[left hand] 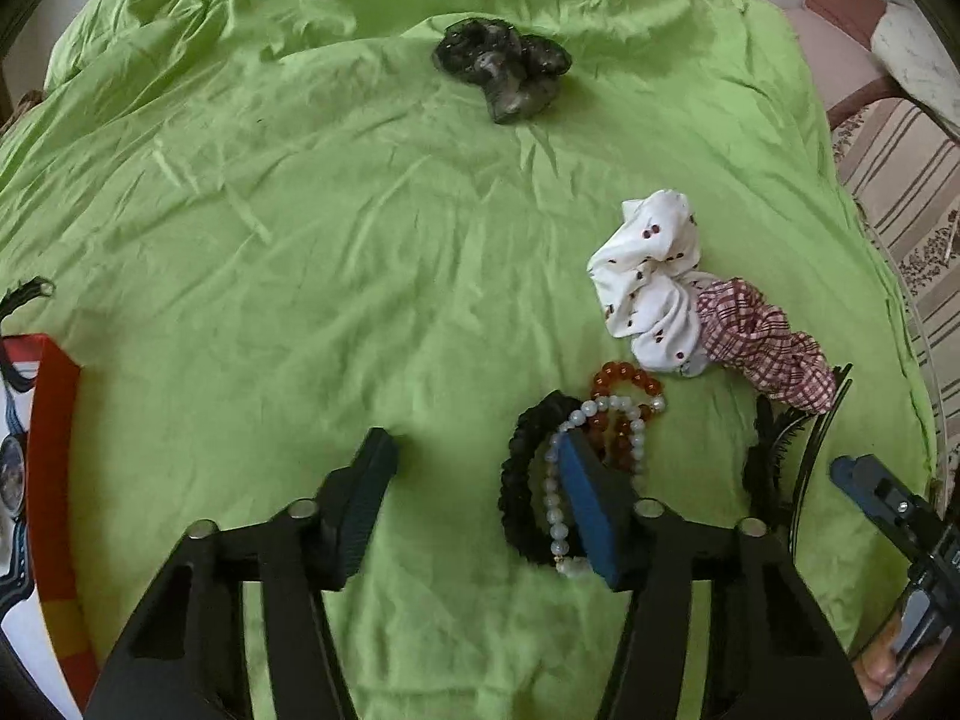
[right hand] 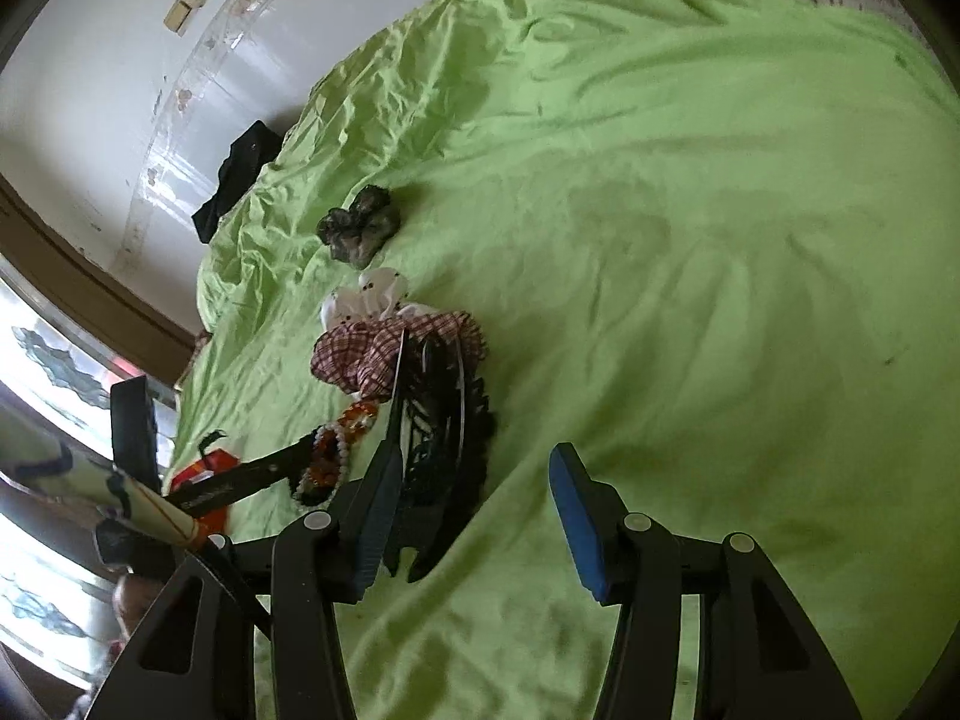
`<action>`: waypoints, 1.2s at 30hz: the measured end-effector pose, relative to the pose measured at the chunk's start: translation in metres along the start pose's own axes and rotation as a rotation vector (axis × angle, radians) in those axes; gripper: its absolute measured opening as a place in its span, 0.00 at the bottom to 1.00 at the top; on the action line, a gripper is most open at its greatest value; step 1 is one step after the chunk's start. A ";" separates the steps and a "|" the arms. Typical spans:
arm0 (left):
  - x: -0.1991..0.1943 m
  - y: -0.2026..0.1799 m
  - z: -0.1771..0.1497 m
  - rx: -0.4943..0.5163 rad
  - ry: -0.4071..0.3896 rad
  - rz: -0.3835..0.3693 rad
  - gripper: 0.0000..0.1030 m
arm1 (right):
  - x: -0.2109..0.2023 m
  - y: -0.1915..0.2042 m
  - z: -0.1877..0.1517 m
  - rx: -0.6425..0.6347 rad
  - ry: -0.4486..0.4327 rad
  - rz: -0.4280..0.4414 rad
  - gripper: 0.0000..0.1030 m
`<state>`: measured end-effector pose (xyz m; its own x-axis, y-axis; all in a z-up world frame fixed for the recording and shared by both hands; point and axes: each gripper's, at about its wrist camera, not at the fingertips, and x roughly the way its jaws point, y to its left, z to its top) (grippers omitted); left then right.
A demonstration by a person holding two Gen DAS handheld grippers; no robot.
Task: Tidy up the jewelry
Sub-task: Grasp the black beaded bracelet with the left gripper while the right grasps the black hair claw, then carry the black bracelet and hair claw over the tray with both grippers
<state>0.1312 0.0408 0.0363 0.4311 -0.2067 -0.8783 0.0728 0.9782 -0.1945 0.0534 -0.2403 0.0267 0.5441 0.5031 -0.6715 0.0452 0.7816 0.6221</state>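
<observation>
On the green sheet lie a white bead bracelet, an amber bead bracelet and a black scrunchie, piled together. My left gripper is open; its right finger rests over the white bracelet and black scrunchie. Black headbands lie to the right. My right gripper is open, with its left finger against the black headbands. The bracelets also show in the right wrist view, by the left gripper's finger.
A white dotted scrunchie and a red plaid scrunchie lie right of centre. A dark sheer scrunchie lies far back. A red-rimmed box stands at the left edge. A striped rug borders the bed at right.
</observation>
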 end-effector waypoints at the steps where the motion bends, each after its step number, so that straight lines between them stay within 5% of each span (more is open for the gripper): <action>1: -0.001 0.000 0.000 -0.003 -0.003 -0.001 0.37 | 0.003 0.000 -0.001 0.007 0.009 0.012 0.54; 5: -0.005 0.004 0.004 -0.024 -0.004 -0.022 0.07 | 0.016 0.004 -0.004 0.009 0.032 0.028 0.59; 10: -0.017 0.000 0.002 -0.043 -0.011 -0.057 0.07 | 0.030 0.013 -0.005 -0.024 0.035 0.003 0.55; 12: -0.026 -0.002 0.000 -0.048 -0.022 -0.066 0.07 | 0.031 0.017 -0.005 -0.042 0.060 0.027 0.18; 15: -0.048 0.001 -0.005 -0.080 -0.055 -0.099 0.07 | 0.022 0.024 -0.006 -0.060 0.059 0.045 0.08; 22: -0.117 0.012 -0.024 -0.111 -0.150 -0.123 0.07 | -0.011 0.042 -0.011 -0.092 0.015 0.112 0.05; 36: -0.208 0.071 -0.101 -0.179 -0.245 -0.013 0.07 | -0.058 0.064 -0.054 -0.066 0.025 0.177 0.05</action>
<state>-0.0437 0.1514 0.1611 0.6372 -0.1866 -0.7478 -0.0707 0.9520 -0.2978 -0.0206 -0.1995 0.0835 0.5175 0.6431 -0.5644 -0.1048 0.7023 0.7042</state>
